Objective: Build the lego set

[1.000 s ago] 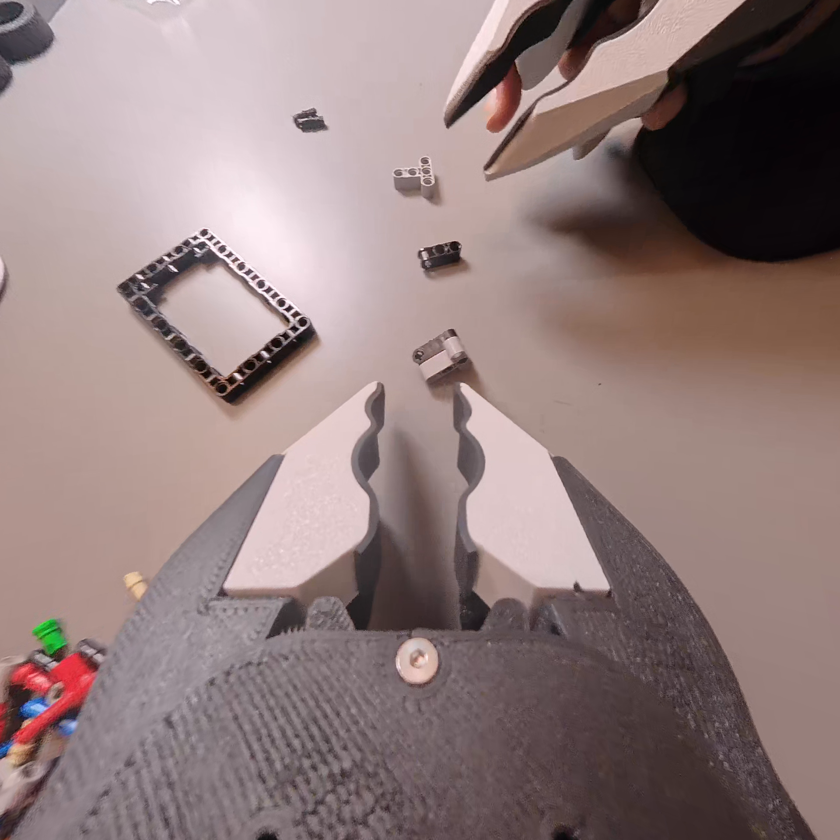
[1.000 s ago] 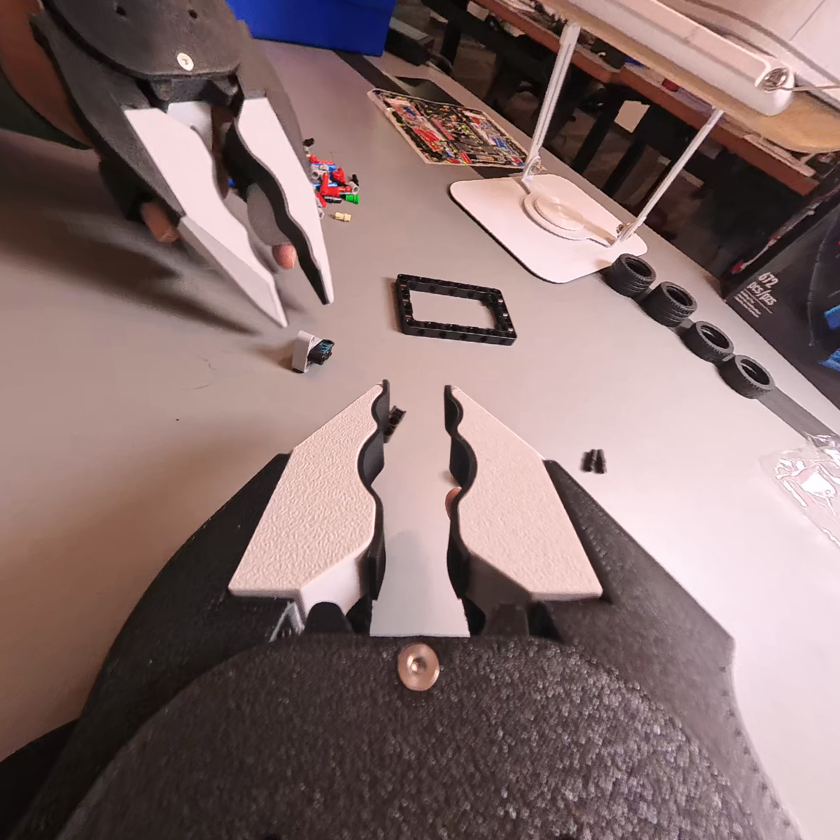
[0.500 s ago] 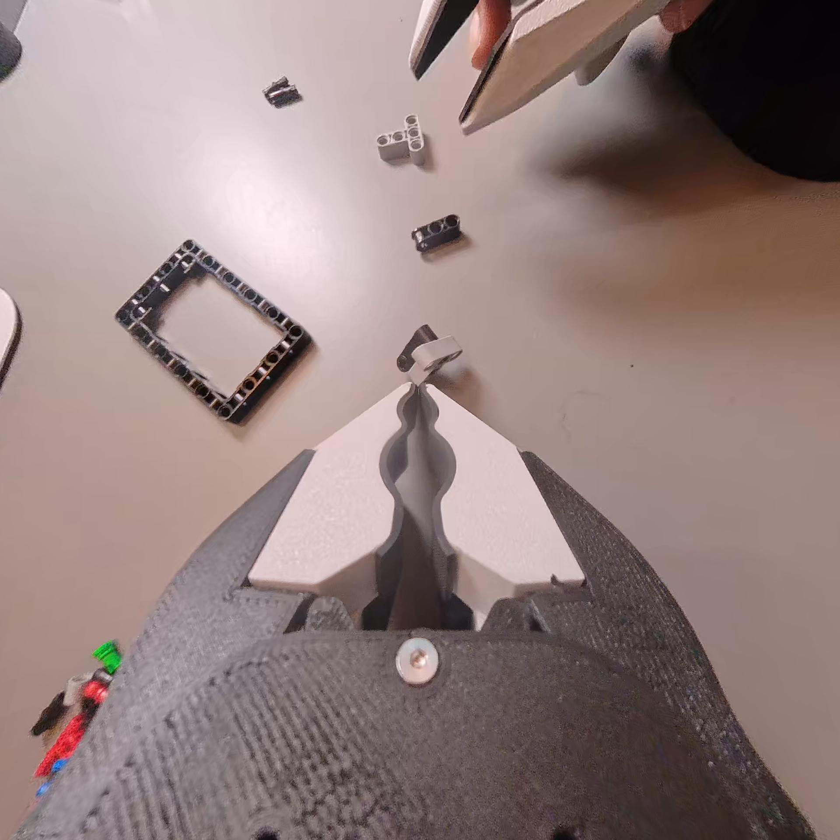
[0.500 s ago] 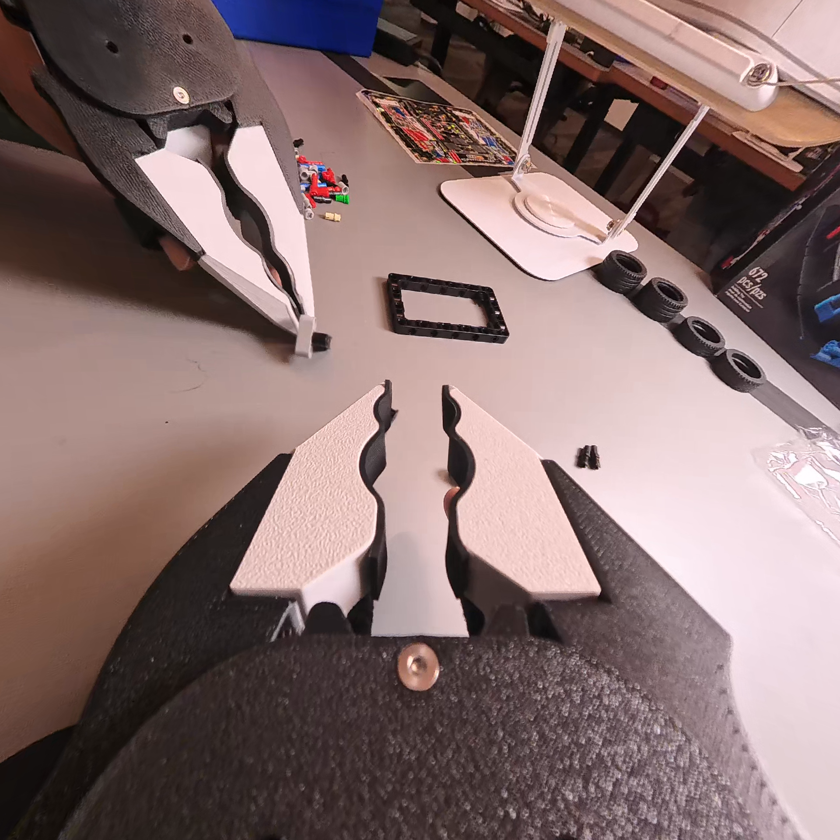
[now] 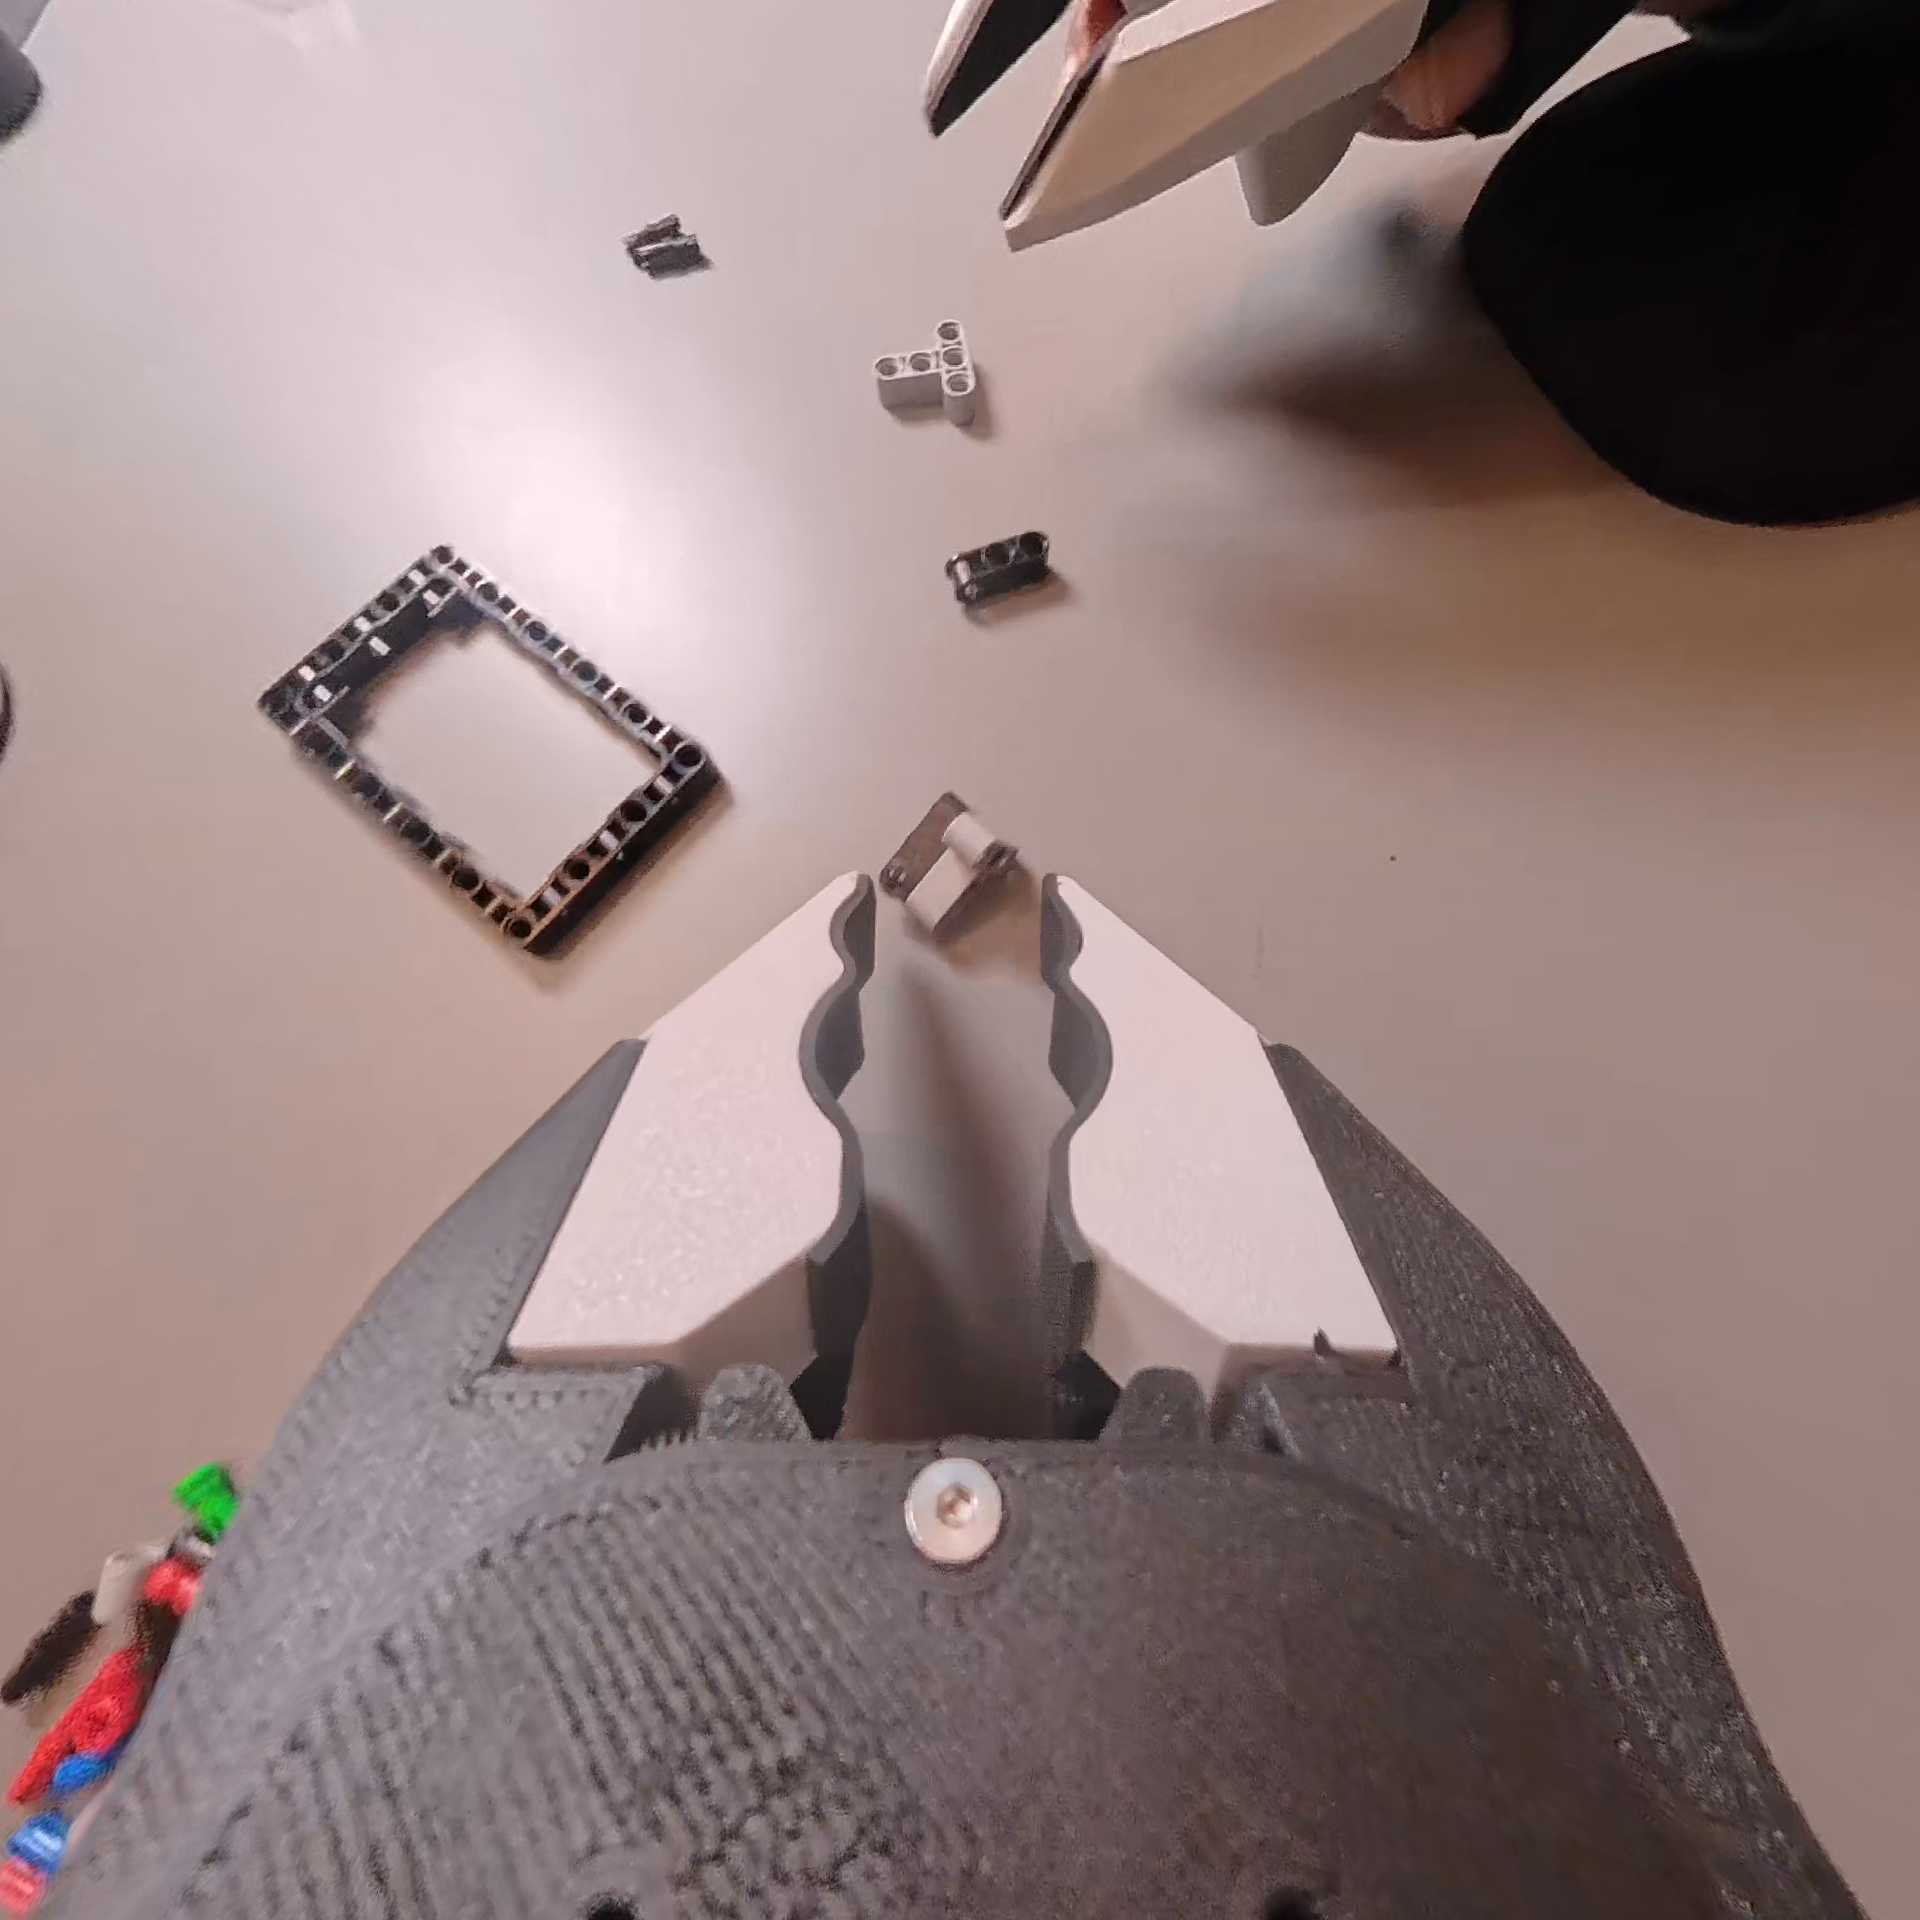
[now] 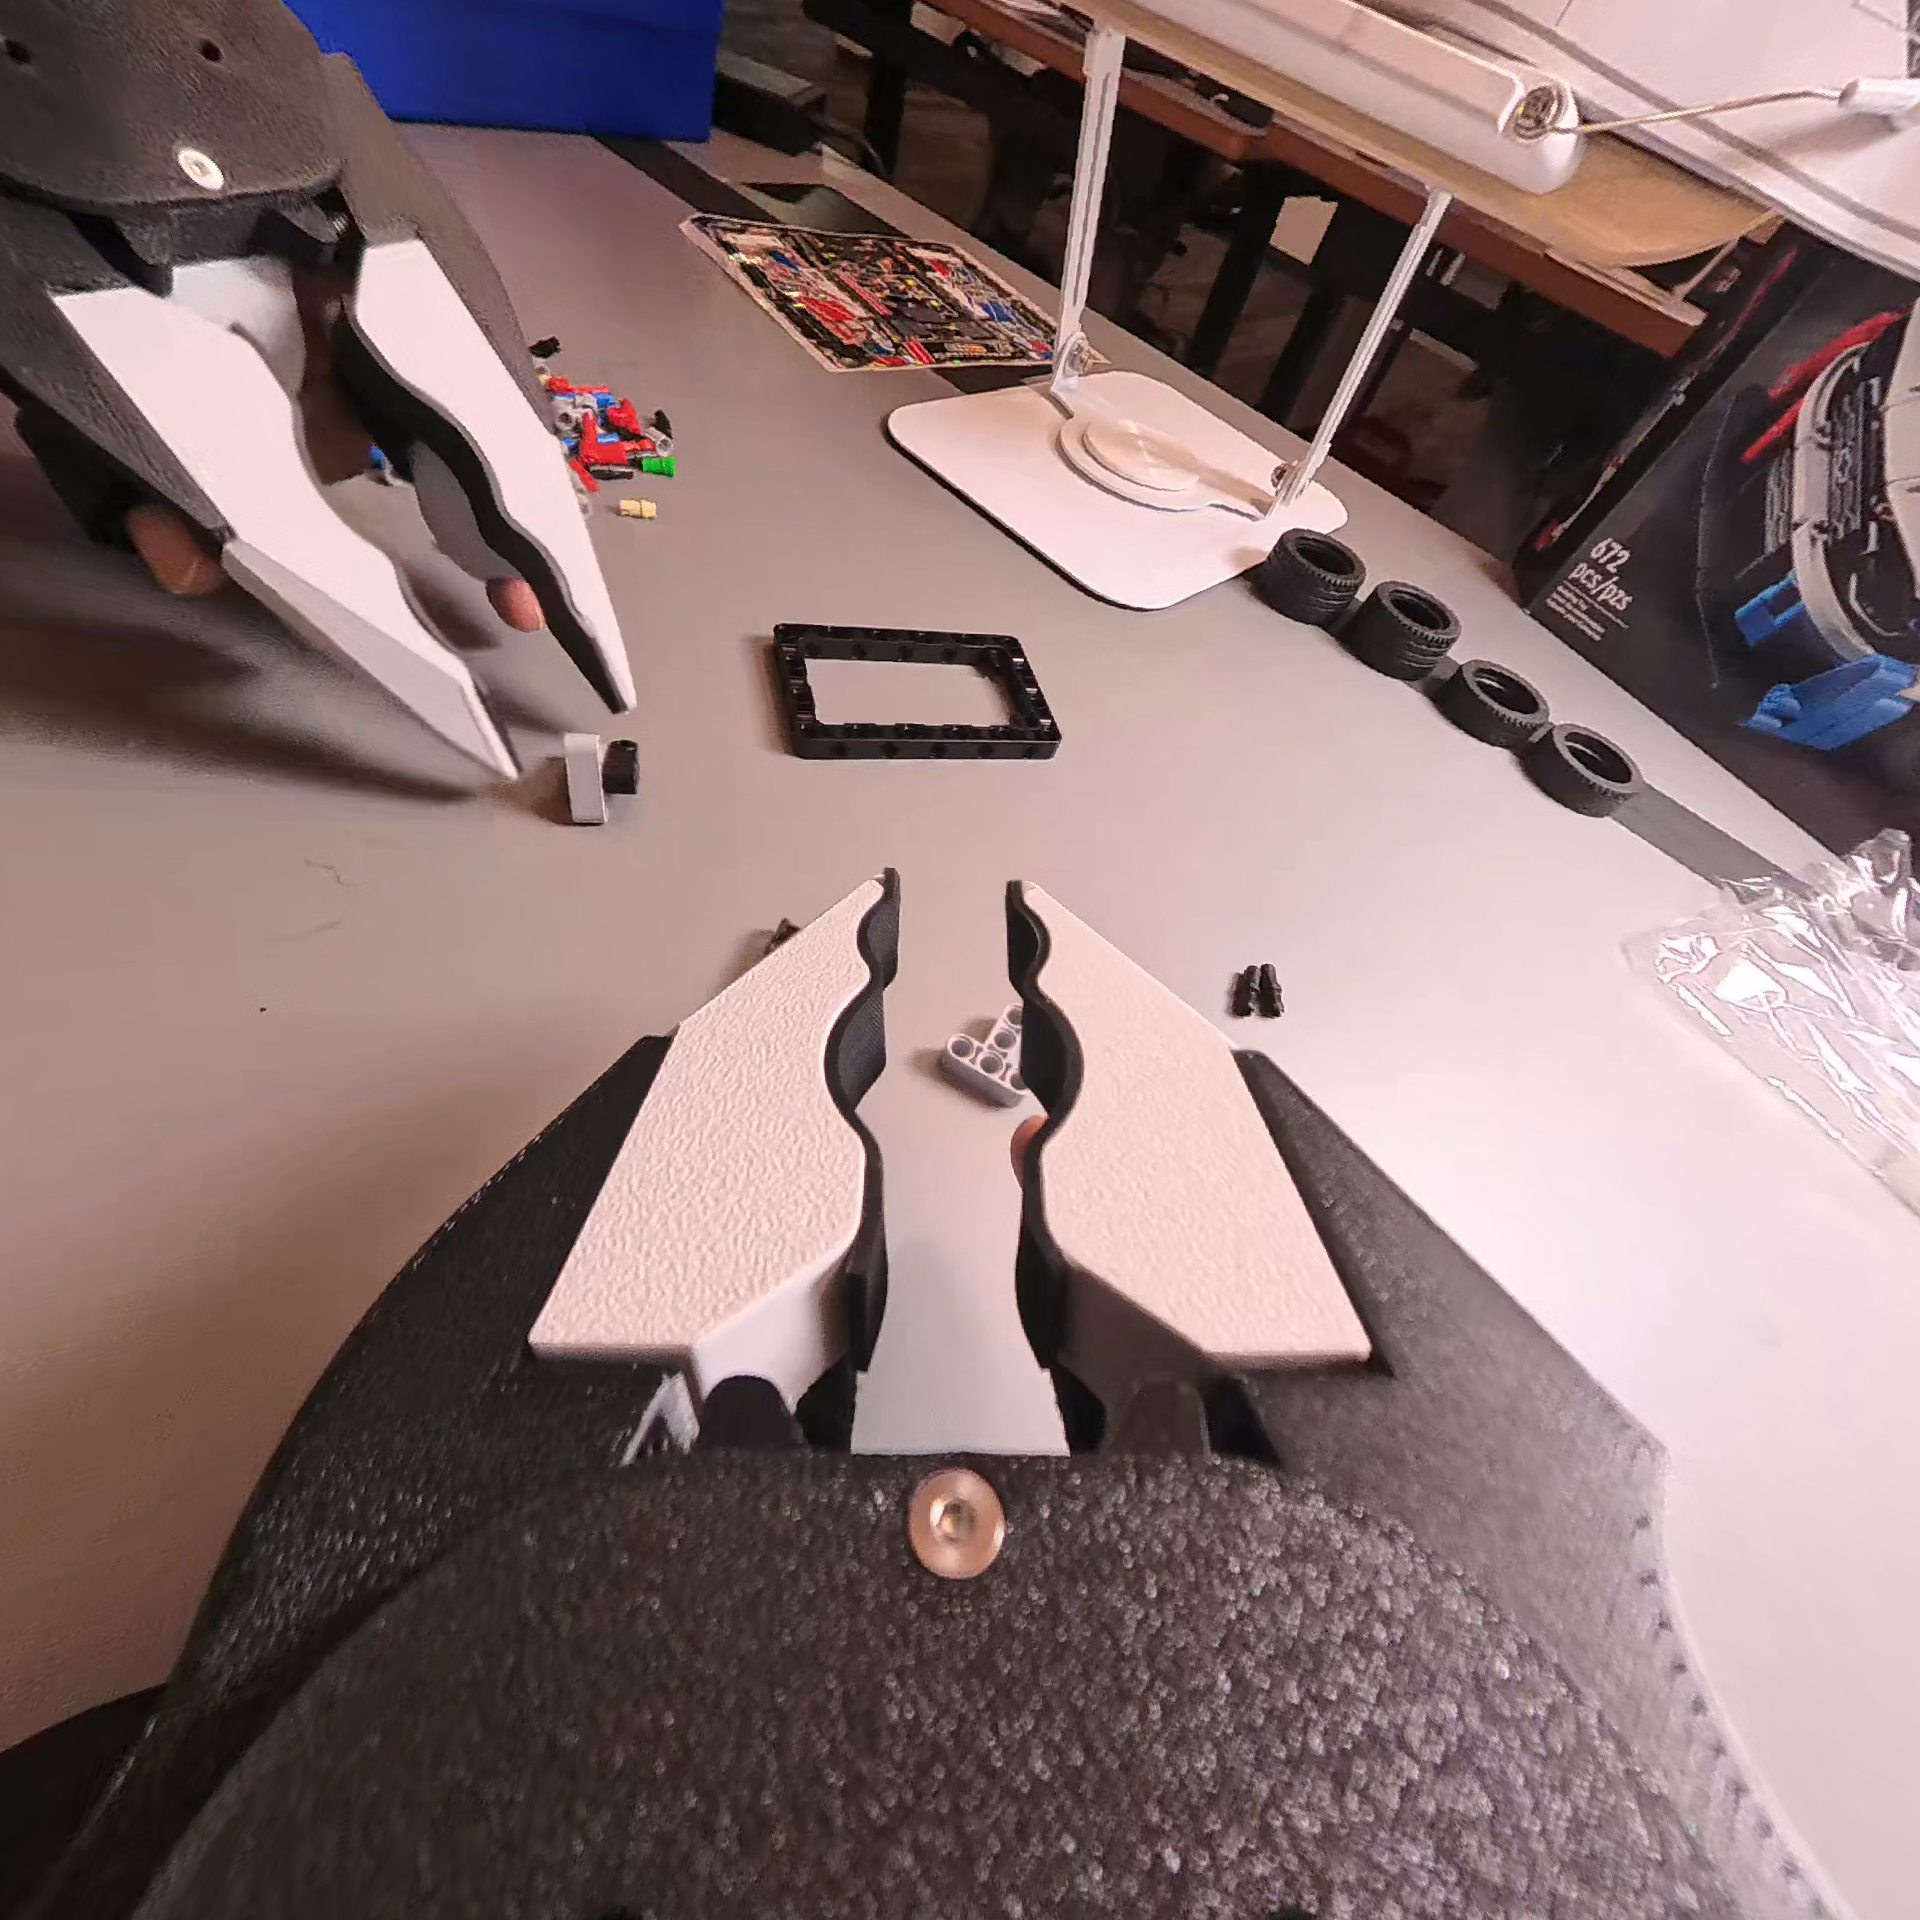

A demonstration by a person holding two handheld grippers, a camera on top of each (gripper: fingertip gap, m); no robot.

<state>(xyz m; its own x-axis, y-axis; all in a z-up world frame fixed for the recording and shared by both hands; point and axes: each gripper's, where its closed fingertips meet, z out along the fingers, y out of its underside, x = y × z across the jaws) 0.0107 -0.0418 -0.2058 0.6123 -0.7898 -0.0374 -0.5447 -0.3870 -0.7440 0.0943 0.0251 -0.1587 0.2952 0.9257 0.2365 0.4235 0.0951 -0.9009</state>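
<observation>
A small grey Lego piece with a black pin (image 5: 961, 868) lies on the table right at the tips of my left gripper (image 5: 958, 885), which is open and empty. From the right wrist view the same piece (image 6: 594, 790) sits just under the left gripper (image 6: 561, 732). My right gripper (image 6: 953, 888) is open and empty, held above a grey T-shaped piece (image 6: 982, 1065) that shows between its fingers. The black rectangular frame (image 5: 488, 748) lies flat to the left. A short black beam (image 5: 997, 561) and the T-shaped piece (image 5: 930, 374) lie farther ahead.
Two black pins (image 6: 1259, 992) lie to the right. Several tyres (image 6: 1455, 665), a white lamp base (image 6: 1122, 499), a booklet (image 6: 883, 291), a pile of coloured pieces (image 6: 613, 426), a plastic bag (image 6: 1818, 997) and the set's box (image 6: 1766, 520) ring the work area. One gripper's finger ends stand about 12 cm off the other's. Both grippers' tips are roughly 30 cm from the white lamp base (image 6: 1122, 499).
My left gripper, shut on the grey piece half a second ago, has opened; the piece lies on the table at its tips. The right gripper has pulled back, uncovering the T-shaped piece.
</observation>
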